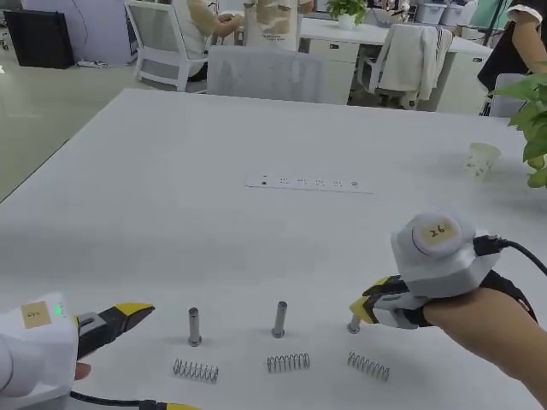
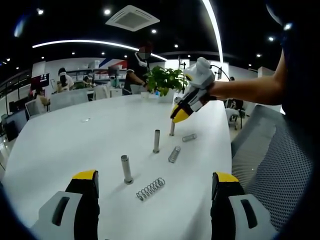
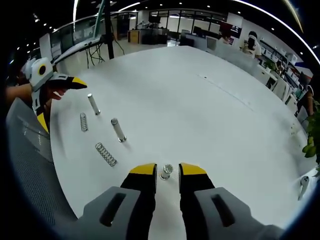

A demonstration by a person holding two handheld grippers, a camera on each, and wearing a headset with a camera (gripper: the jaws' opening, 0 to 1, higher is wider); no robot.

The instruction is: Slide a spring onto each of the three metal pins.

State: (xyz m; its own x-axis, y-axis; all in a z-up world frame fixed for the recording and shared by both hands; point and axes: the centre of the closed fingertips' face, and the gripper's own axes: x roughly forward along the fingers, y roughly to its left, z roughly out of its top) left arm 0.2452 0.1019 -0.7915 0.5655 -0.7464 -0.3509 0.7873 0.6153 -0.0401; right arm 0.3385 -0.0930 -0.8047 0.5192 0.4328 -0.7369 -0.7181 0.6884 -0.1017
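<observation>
While three shiny pins (image 1: 279,319) stand upright, left tool (image 2: 155,176) gapes empty; right tool (image 3: 167,169), slightly parted, straddles one

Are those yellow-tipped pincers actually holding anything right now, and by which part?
Nothing is held. The jaws of the right gripper straddle the top of a pin, with a gap showing on either side; the left gripper is wide open.

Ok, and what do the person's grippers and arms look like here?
Both are white-grey handheld units with grey fingers tipped yellow. The right gripper has a round tan sticker marked 26 on top and a black cable. The left gripper carries a tan label and a green light. The right forearm is bare, with no sleeve.
</observation>
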